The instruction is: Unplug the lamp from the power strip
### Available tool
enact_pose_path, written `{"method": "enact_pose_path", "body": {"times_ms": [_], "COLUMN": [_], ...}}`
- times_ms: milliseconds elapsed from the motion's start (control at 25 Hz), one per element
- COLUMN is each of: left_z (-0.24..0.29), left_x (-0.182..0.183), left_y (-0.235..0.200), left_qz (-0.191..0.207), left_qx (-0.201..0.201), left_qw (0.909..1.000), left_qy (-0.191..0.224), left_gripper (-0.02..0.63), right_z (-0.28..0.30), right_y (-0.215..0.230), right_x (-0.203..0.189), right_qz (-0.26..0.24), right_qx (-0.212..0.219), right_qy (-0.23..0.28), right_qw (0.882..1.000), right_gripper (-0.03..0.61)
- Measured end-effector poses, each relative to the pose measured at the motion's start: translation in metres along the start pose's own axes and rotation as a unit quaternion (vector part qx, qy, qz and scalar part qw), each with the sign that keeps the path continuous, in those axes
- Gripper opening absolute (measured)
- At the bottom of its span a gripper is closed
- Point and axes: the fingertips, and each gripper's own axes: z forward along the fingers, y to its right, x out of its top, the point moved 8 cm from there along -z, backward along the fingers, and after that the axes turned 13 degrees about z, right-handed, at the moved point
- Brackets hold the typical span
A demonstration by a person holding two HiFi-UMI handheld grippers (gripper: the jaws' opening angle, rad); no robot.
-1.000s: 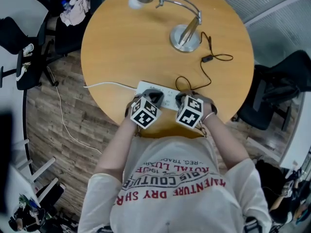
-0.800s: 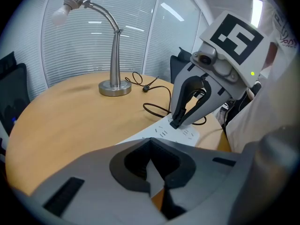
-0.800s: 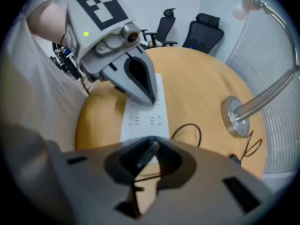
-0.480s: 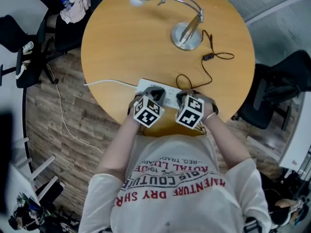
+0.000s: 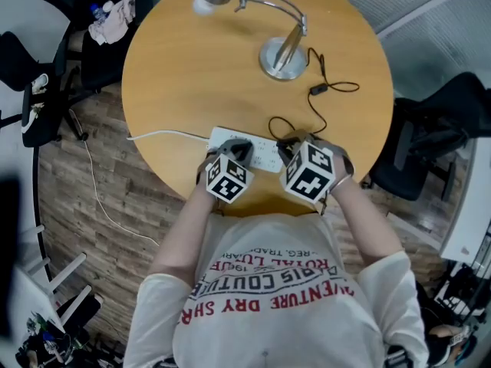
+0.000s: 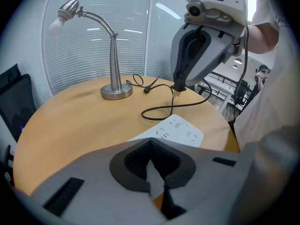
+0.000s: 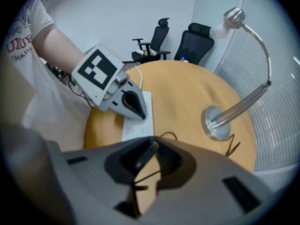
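Note:
The silver desk lamp point(image 5: 278, 52) stands at the far side of the round wooden table point(image 5: 184, 75). Its black cord point(image 5: 318, 90) runs toward me to the plug point(image 6: 177, 90). My right gripper point(image 6: 178, 85) is shut on that plug and holds it in the air above the table, prongs bare, off the white power strip point(image 6: 176, 129). In the right gripper view the dark plug point(image 7: 144, 156) sits between the pads. My left gripper point(image 5: 238, 151) rests on the power strip point(image 5: 259, 153) near the table's front edge, shut on the strip's end.
The strip's white cable point(image 5: 165, 136) runs left off the table and down to the wooden floor. Black office chairs point(image 5: 46, 90) stand at the left, another point(image 5: 430, 144) at the right. A window with blinds point(image 6: 93, 41) lies behind the lamp.
My right gripper has risen toward the camera with the plug, pulling it out of the strip. The left gripper has stayed on the strip.

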Motion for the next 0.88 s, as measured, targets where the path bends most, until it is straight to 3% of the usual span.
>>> {"method": "enact_pose_path", "body": {"times_ms": [360, 520, 720, 880], "left_z": [-0.001, -0.003, -0.02, -0.046], "left_x": [-0.001, 0.001, 0.014, 0.033], "left_y": [-0.002, -0.006, -0.006, -0.009], "left_qz": [0.0, -0.006, 0.034, 0.025], "left_qx": [-0.001, 0.014, 0.009, 0.023], "left_qw": [1.0, 0.9998, 0.999, 0.9953], "left_qy": [0.001, 0.01, 0.028, 0.09], "left_gripper": [0.028, 0.028, 0.028, 0.028], "right_z": [-0.016, -0.026, -0.038, -0.047], "right_y": [-0.013, -0.017, -0.023, -0.029], "right_x": [-0.012, -0.021, -0.027, -0.028], "right_qz": [0.087, 0.136, 0.171, 0.198], "right_qx": [-0.015, -0.03, -0.066, -0.087], "right_qy": [0.095, 0.146, 0.203, 0.251], "right_qw": [0.992, 0.979, 0.962, 0.944], "right_gripper": [0.072, 0.072, 0.072, 0.072]}}
